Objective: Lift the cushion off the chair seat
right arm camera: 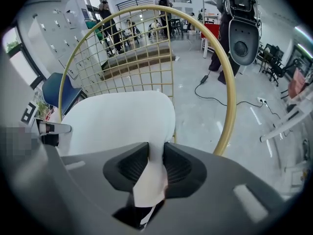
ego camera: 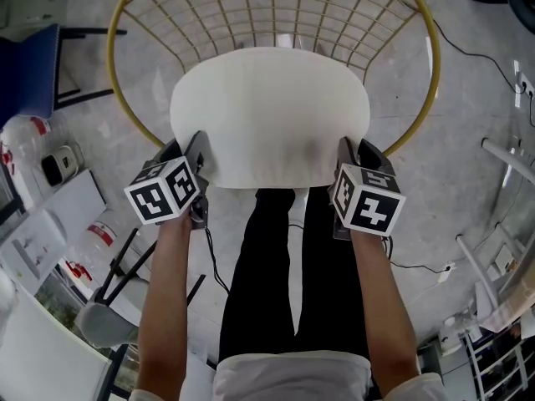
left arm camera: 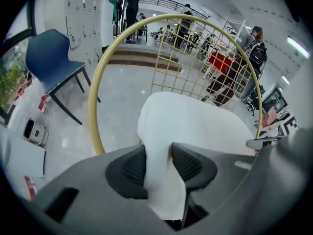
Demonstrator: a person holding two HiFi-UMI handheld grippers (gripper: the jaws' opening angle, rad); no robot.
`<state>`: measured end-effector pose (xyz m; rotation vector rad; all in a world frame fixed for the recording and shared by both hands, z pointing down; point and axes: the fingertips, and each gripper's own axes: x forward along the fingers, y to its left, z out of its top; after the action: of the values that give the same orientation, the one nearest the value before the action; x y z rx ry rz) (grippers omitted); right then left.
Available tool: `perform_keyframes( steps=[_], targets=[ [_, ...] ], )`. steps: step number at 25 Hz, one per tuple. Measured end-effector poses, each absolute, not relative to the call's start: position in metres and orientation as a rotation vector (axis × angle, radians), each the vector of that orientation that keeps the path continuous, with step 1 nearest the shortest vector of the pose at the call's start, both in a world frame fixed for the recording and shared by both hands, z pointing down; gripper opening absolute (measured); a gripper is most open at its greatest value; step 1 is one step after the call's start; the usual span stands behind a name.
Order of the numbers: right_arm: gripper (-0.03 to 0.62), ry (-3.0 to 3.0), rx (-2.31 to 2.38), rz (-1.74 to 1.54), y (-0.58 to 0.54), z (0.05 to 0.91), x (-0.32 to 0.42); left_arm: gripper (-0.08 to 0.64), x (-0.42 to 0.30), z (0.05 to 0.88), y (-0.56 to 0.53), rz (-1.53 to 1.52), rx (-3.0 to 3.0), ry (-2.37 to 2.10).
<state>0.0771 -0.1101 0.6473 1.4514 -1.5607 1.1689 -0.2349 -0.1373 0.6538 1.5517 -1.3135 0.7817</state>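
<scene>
Left gripper [left arm camera: 159, 155] was clamped onto the near left corner of the cushion [ego camera: 272, 111], with white fabric squeezed between both ribbed pads. Right gripper [right arm camera: 155, 155] had the same deal on the near right corner, pinching a fold of it. Both pointed steeply down. The cushion itself was a pale, rounded thing lying across the front of the chair [ego camera: 117, 82], inside its gold hoop, with the wire grid back rising behind its far edge. Couldn't tell if it had cleared the seat. The person's black trousers [ego camera: 259, 282] were right under the cushion's near edge. Off to the left stood a blue chair [left arm camera: 49, 58], and a cable [right arm camera: 215, 99] trailed over the floor on the right.
</scene>
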Motion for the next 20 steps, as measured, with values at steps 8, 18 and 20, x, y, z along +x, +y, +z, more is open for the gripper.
perform_keyframes(
  steps=[8, 18, 20],
  targets=[
    [0.101, -1.573, 1.46, 1.17, -0.104, 0.626, 0.078, 0.15, -0.237, 0.634, -0.128, 0.774, 1.54, -1.322],
    [0.098, -1.58, 1.465, 1.18, -0.099, 0.597, 0.08, 0.15, -0.233, 0.607, -0.125, 0.764, 1.554, -1.31],
    [0.098, -1.585, 1.465, 1.178, -0.099, 0.59, 0.081, 0.15, -0.233, 0.6, -0.124, 0.756, 1.554, -1.306]
  ],
)
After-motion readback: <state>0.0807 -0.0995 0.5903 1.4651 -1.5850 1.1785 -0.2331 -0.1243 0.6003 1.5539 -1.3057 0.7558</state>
